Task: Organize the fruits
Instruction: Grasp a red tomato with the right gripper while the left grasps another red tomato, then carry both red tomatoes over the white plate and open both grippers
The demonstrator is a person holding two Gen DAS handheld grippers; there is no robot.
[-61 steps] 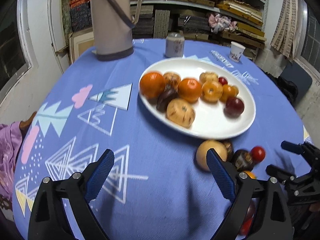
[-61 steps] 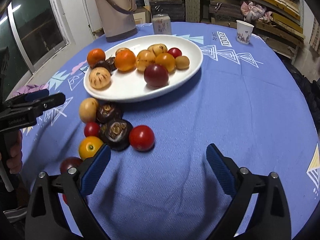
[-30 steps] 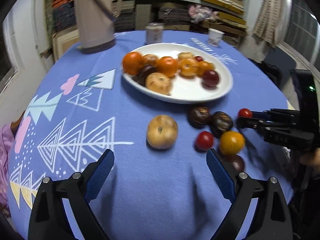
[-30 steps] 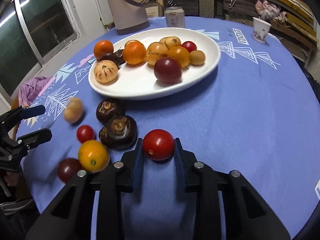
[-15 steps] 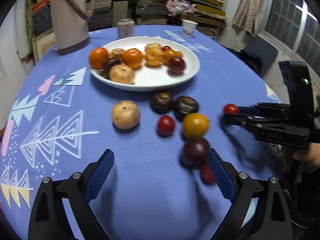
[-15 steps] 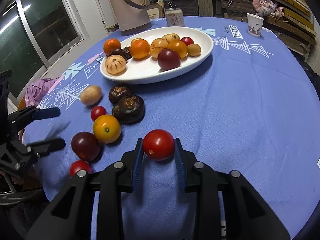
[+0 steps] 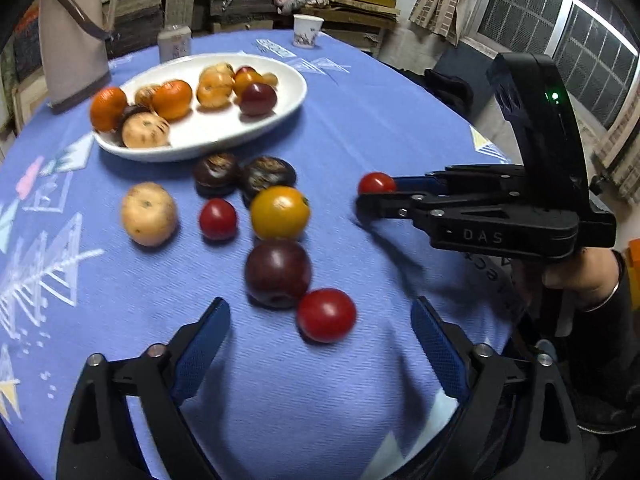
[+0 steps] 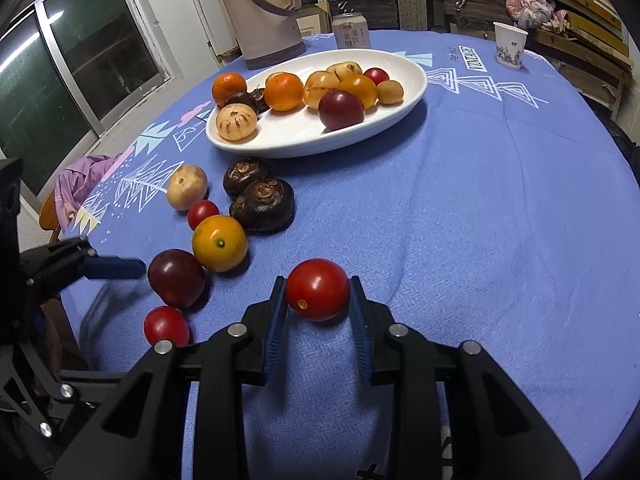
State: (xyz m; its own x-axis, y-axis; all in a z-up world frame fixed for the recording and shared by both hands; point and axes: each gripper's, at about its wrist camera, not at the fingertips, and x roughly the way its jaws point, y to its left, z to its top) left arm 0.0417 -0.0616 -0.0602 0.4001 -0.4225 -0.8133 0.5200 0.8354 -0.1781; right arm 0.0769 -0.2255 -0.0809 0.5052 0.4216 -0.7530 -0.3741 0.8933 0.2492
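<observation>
7 fruits lie loose on the blue tablecloth near the white plate, which already carries roughly 10 — so by my reading the sorting is a little past halfway. The right gripper is clamped on a cherry tomato, held near the cloth; whether it is lifted clear I cannot tell. The left gripper stands apart, its jaws having just narrowed somewhat, with nothing pinched; a red tomato sits between its fingers, touching the dark plum beyond it. Farther on are the yellow-orange fruit, 2 dark brown fruits, a small red one and a tan one. Right of this cluster the cloth is bare up to the plate — an open lane for carrying. The nearest fruits lie close to the table's near edge, so a nudge could roll them off.
</observation>
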